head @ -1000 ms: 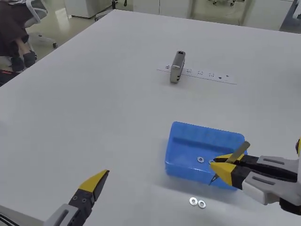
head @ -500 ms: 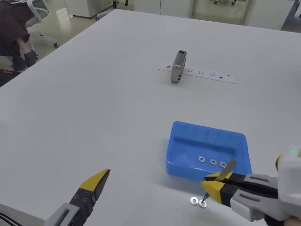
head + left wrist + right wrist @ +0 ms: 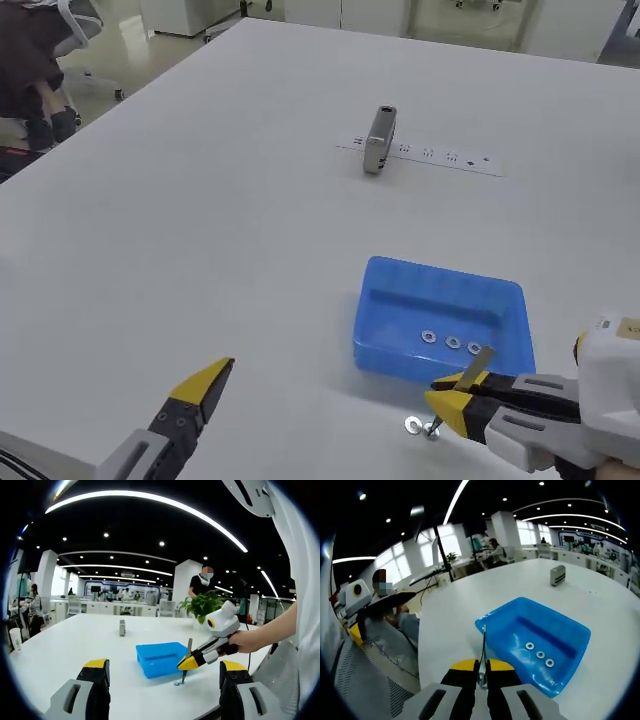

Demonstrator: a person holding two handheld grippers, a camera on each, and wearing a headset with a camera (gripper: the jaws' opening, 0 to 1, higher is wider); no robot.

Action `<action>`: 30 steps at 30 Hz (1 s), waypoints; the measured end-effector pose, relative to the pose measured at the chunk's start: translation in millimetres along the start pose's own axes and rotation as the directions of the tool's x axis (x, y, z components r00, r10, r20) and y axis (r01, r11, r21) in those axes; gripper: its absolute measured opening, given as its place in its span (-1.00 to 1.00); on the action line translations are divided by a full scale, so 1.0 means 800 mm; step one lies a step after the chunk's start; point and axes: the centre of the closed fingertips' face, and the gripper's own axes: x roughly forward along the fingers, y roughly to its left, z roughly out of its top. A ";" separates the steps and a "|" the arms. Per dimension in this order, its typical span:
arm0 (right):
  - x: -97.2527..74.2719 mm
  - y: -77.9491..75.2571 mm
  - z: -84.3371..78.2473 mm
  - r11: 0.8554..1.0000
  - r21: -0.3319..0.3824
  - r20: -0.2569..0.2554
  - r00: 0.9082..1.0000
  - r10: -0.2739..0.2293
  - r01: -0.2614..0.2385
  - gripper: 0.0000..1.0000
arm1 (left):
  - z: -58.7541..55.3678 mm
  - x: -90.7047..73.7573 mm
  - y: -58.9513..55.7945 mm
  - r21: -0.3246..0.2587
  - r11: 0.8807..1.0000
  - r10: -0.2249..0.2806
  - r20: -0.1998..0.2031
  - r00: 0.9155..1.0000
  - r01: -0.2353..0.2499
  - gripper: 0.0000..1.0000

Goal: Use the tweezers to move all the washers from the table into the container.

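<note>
A blue container (image 3: 510, 300) sits on the white table with three washers (image 3: 452, 343) in a row inside it. Two more washers (image 3: 412, 426) lie on the table just in front of it. My right gripper (image 3: 447, 400) is shut on the silver tweezers (image 3: 472, 367), and their tips point down right at those two table washers. In the right gripper view the tweezers (image 3: 483, 642) rise from between the closed yellow jaws, beside the container (image 3: 570, 625). My left gripper (image 3: 212, 377) hovers open at the lower left with nothing in it.
A white power strip (image 3: 440, 158) with a grey adapter (image 3: 379, 140) plugged into it lies farther back on the table. Office chairs stand off the table's far left corner (image 3: 75, 40). In the left gripper view a person stands behind the table (image 3: 50, 640).
My right gripper has drawn back from over the container's front wall to the two table washers, tweezers lowered. Three washers now show in the container instead of one.
</note>
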 end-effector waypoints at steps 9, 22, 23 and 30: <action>0.002 0.003 -0.004 1.000 -0.013 0.001 1.000 -0.012 0.012 -0.93 | 0.001 0.000 0.000 0.000 1.000 0.000 0.000 1.000 0.000 0.84; 0.003 0.007 -0.004 0.998 -0.054 0.022 0.999 -0.037 0.038 -0.96 | 0.002 0.001 -0.001 -0.001 1.000 -0.001 -0.001 1.000 0.001 0.84; 0.003 0.005 -0.004 0.998 -0.040 0.028 0.999 -0.040 0.041 -0.96 | 0.001 0.001 -0.001 -0.001 1.000 -0.001 -0.002 1.000 0.001 0.84; -0.004 -0.007 -0.005 0.996 0.076 0.068 0.996 -0.055 0.050 -0.95 | 0.002 0.001 -0.001 -0.001 1.000 -0.001 -0.002 1.000 0.001 0.84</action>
